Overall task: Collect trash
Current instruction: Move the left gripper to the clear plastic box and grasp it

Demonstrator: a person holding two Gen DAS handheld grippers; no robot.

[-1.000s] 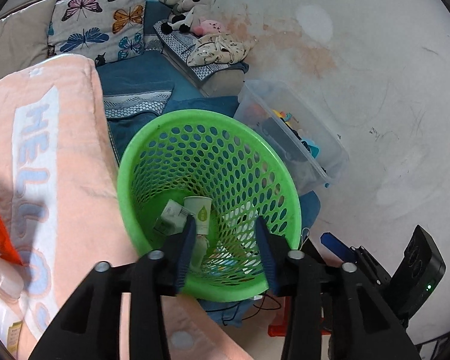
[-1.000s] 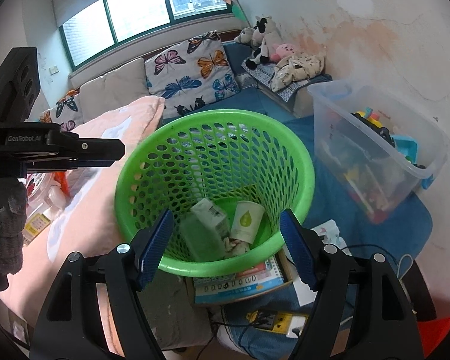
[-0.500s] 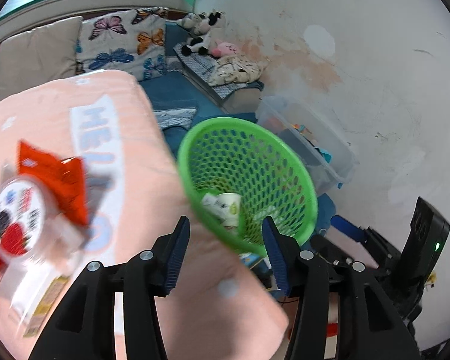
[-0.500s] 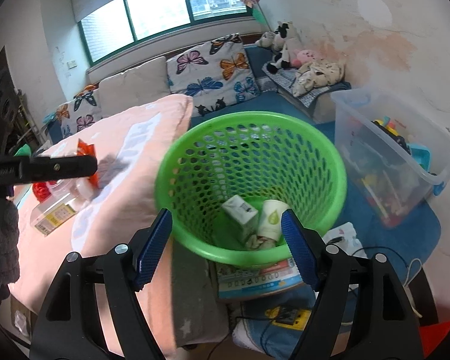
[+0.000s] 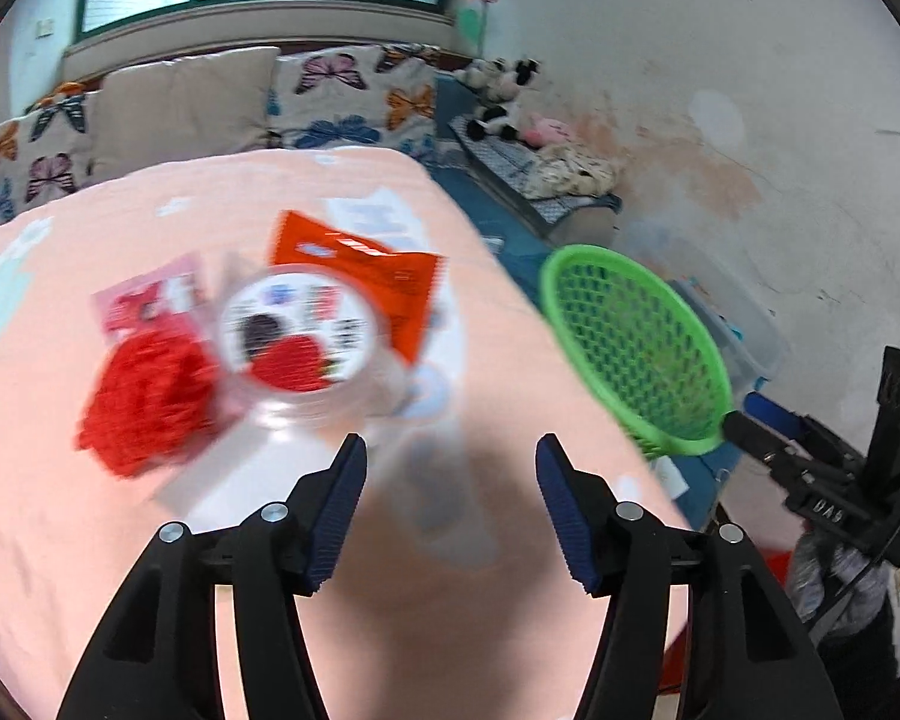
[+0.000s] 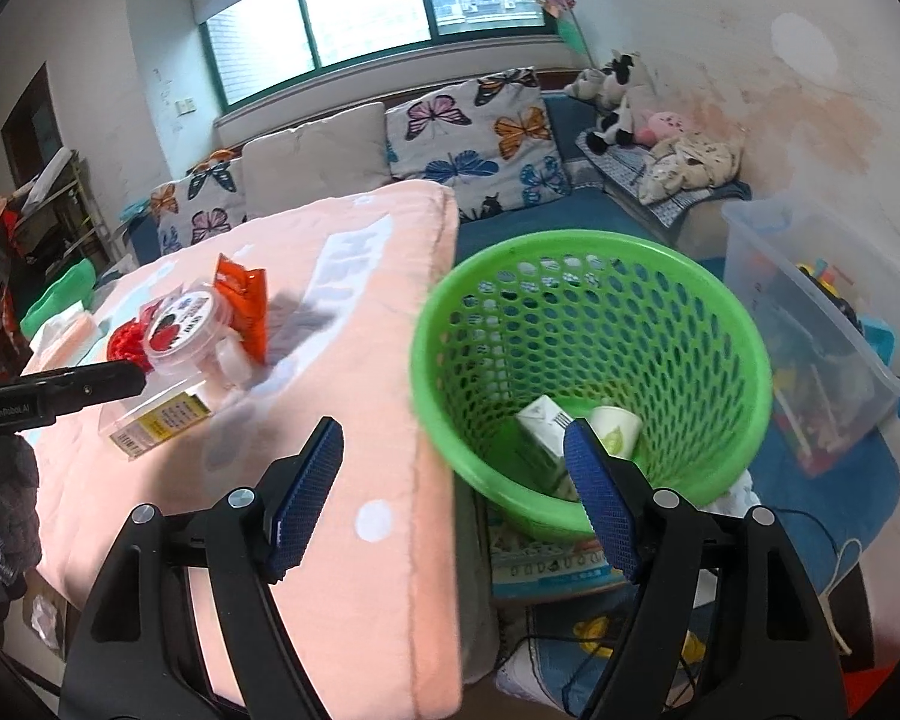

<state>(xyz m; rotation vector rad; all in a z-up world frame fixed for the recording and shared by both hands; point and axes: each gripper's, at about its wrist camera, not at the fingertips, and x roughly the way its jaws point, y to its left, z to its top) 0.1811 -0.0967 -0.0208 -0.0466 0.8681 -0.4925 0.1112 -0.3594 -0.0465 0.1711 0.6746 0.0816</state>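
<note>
Both jaws stand released on my left gripper (image 5: 450,504) and right gripper (image 6: 453,492), nothing between them. Past my right jaws, the green basket (image 6: 591,384) holds a carton (image 6: 540,438) and paper cup (image 6: 615,429). Ahead of my left jaws, a round tub (image 5: 297,330), orange packet (image 5: 384,288) and red wrapper (image 5: 144,396) lie on the pink table (image 5: 60,540). A second ago my left jaws hung over the basket; it now sits off to their right.

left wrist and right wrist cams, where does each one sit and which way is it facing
Left wrist: on the left gripper, above the pink blanket, facing the round tub and orange packet; own open fingers show.
Right wrist: on the right gripper, at the blanket's edge, facing the green basket; own open fingers show.
Shared: tub, packet, basket.
</note>
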